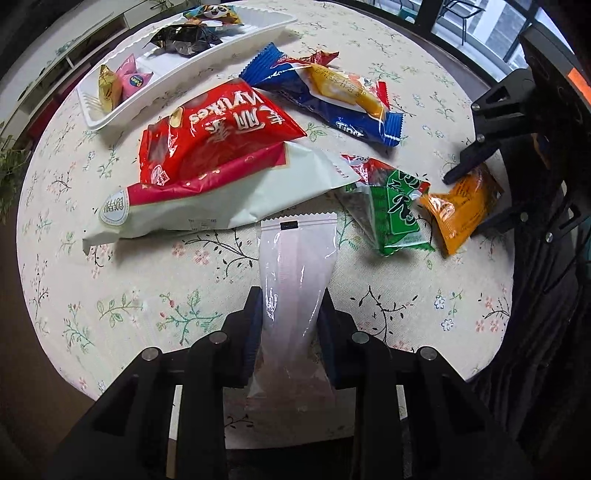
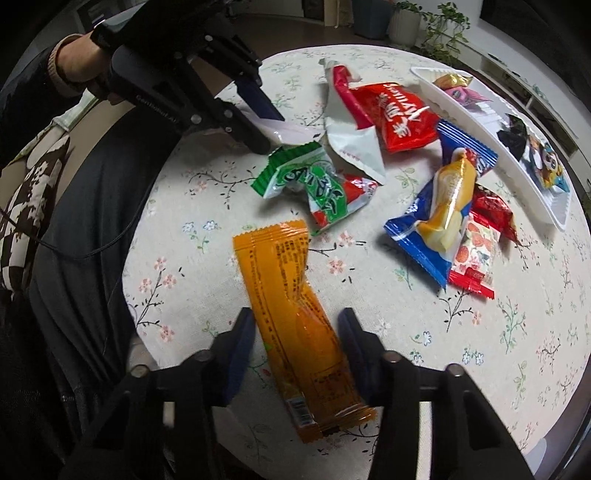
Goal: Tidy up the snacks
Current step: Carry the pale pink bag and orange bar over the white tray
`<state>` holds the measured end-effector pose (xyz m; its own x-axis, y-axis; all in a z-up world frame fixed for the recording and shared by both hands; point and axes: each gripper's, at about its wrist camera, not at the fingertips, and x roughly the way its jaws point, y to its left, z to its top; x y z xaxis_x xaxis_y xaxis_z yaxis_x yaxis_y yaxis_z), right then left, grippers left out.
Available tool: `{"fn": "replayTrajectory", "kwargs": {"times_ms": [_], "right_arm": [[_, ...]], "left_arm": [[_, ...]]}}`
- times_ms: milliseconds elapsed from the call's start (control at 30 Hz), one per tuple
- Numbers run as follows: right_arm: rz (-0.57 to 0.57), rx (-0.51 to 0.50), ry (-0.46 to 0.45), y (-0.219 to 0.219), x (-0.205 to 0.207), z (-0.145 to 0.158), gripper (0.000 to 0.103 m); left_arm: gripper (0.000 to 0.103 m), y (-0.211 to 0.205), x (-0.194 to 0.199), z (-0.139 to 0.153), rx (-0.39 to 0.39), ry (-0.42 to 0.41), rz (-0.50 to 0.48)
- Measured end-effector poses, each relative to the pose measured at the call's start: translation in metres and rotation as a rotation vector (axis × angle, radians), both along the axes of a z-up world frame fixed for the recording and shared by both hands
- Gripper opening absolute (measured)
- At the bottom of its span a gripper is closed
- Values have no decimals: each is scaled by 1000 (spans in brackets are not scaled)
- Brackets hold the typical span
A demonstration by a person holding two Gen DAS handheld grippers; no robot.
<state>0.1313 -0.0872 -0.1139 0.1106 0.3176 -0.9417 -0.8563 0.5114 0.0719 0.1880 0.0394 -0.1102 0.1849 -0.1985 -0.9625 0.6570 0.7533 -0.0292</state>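
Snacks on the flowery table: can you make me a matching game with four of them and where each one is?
Things:
1. white packet
2. orange packet
3. gold candy
4. yellow packet

Places:
A. in the white tray
B. lying on top of the blue packet
C. between the fingers of the right gripper
D. pinched in the left gripper

Pairs: 1-D, 2-C, 3-A, 4-B
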Motion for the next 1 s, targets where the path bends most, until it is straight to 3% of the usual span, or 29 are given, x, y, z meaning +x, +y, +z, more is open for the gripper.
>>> {"fn": "replayTrajectory", "kwargs": {"times_ms": [200,567,1000], "right_arm": [[-23,7,48,-3,12,1,29],[-139,151,111,-29,23,8,25],[-282,392,149,-61,31,27,25]], "left_arm": [[25,-1,2,0,-3,2,5],[23,5,2,4,-71,-1,40],[23,38,-9,24,-299,8,171]]}}
